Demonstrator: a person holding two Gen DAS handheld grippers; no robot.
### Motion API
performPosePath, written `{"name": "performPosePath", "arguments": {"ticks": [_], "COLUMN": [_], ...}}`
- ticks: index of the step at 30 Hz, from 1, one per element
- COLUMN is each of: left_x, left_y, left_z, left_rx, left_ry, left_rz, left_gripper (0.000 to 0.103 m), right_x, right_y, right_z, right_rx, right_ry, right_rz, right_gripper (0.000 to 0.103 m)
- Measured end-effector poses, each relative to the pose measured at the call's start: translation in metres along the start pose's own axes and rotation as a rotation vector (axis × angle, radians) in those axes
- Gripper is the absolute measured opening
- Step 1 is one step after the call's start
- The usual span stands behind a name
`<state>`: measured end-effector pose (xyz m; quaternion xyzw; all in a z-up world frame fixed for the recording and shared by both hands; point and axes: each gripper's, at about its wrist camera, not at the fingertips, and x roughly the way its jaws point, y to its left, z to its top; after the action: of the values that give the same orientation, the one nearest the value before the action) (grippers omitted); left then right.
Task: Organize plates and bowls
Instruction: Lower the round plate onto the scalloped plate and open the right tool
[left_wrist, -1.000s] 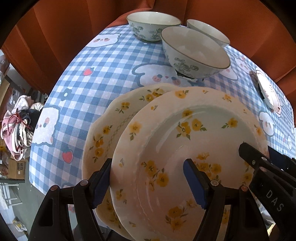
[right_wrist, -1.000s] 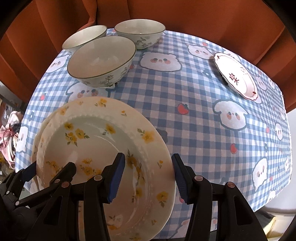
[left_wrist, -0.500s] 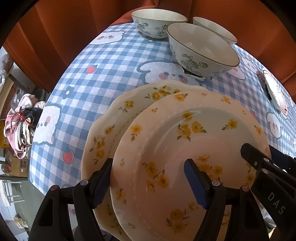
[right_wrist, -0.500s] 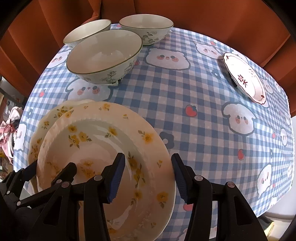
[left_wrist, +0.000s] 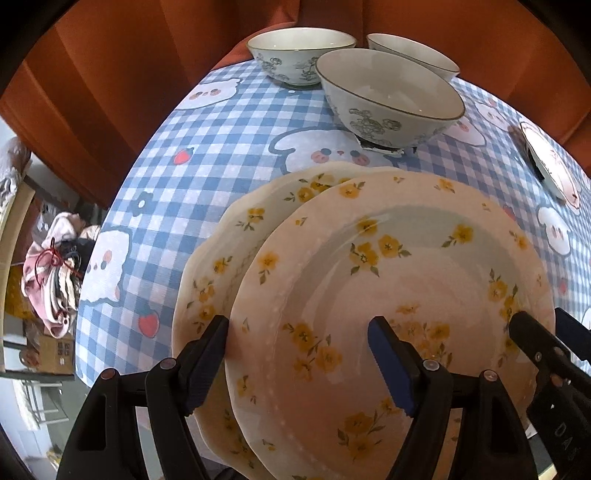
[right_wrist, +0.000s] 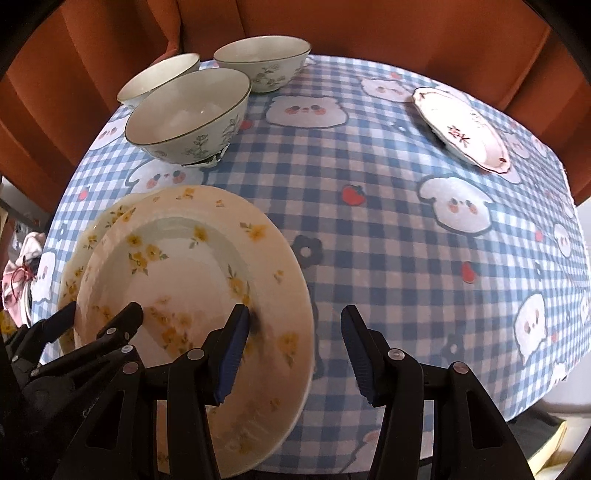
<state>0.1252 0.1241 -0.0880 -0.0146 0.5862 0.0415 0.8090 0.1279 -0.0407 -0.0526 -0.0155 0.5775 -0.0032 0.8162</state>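
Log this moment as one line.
left gripper: open, astride rim of yellow-flowered cream ceramic top plate | right gripper: open, astride opposite rim | top plate: off-centre over matching lower plate

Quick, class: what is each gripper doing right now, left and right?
Left gripper: open, astride the rim of the cream yellow-flowered top plate, not clamping it.
Right gripper: open, astride that plate's opposite rim.

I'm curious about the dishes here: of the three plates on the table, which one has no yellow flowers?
The small plate lying alone at the table's far right. It is white with a pinkish rim and dark red marks, while the two stacked plates nearby both carry yellow flowers.
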Motion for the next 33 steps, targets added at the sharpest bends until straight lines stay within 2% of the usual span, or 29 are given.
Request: {"name": "performPosePath", "arguments": {"ticks": [3,5,13,22,33], "left_x": [-0.002,-0.003,-0.02,-0.018,-0.017], "left_y": [-0.003,-0.004,-0.001,0.015,0.022], "left_z": [-0.002,-0.003,-0.007,-0.004,-0.009], "left_rx": [0.026,0.042,0.086,0.055,0.055], "left_ry": [-0.007,-0.01,-0.091,-0.082,-0.073], "left_rz": [0.006,0.01,0.002,-0.021,-0.035], "left_gripper": [0.078,0.079,0.082,0.084,0.088], "right_x": [-0.002,-0.004,0.0,0.01,0.015], "right_y": [0.0,0.003,0.014,0.034,0.043], "right_z": [-0.006,-0.008,-0.006,-0.001,-0.002], "right_rx": [0.01,0.005,-0.009,-0.048,-0.062], "right_ry": [-0.004,-0.013,-0.014,0.018,0.017], "right_rz": [0.021,0.037,0.006,0.02,-0.023], "right_gripper": [0.048,0.036,0.036,0.038,0.042]}}
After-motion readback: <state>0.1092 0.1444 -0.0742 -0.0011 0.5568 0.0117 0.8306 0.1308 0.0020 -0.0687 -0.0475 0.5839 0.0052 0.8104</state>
